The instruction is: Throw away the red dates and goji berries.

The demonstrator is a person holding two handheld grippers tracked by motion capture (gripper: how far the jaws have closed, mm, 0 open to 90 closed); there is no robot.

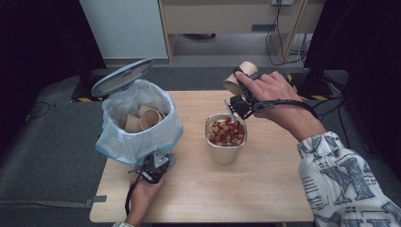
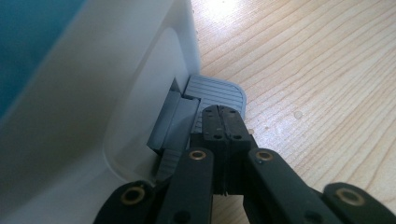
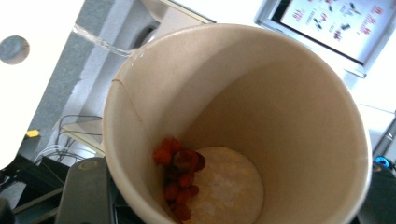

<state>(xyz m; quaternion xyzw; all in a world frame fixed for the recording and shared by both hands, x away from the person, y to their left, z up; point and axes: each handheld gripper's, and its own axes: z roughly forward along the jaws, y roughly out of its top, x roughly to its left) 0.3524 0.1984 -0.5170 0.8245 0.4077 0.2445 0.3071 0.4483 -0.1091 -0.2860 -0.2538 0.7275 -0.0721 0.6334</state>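
Pressure from my closed left gripper [image 2: 223,122] on the pedal [image 2: 215,92] kept the bin [image 1: 137,124] lid open, while my right gripper [image 1: 240,94] clamped a paper cup [image 3: 233,126], tipping berries [image 3: 180,179] out.

A light wooden desk [image 1: 265,189] with visible grain carries two things. At its far left stands a white pedal bin lined with a pale blue plastic bag [image 1: 137,125], lid up. Near the middle stands a silvery metal container of red pieces [image 1: 225,138].
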